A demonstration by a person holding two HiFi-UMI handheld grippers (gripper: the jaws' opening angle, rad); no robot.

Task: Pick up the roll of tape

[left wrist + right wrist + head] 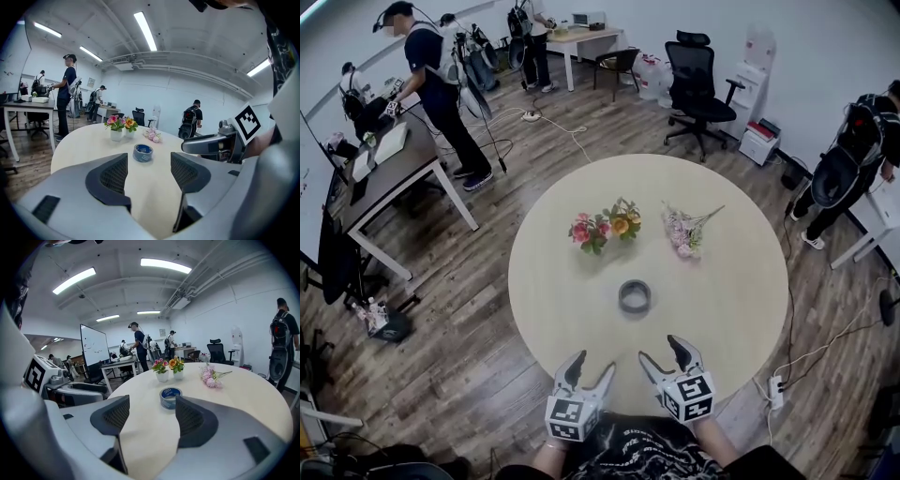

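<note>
At the near edge of the round bench, a pale, matte, wood-look top: left tongs and right tongs sit side by side, both pointing across the top toward the middle. Both sets of jaws stand wide, with nothing between the dark ribbed pads; bodies are smooth grey plastic. Tape: a grey ring, blue inside, lying flat near the bench centre, ahead of both tongs, apart from them and touched by neither. Beyond it, pink, orange and yellow flowers stand in two small white pots set close together. To their right a loose pink bouquet lies on its side, stems toward the far right. Floor: dark wood planks
</note>
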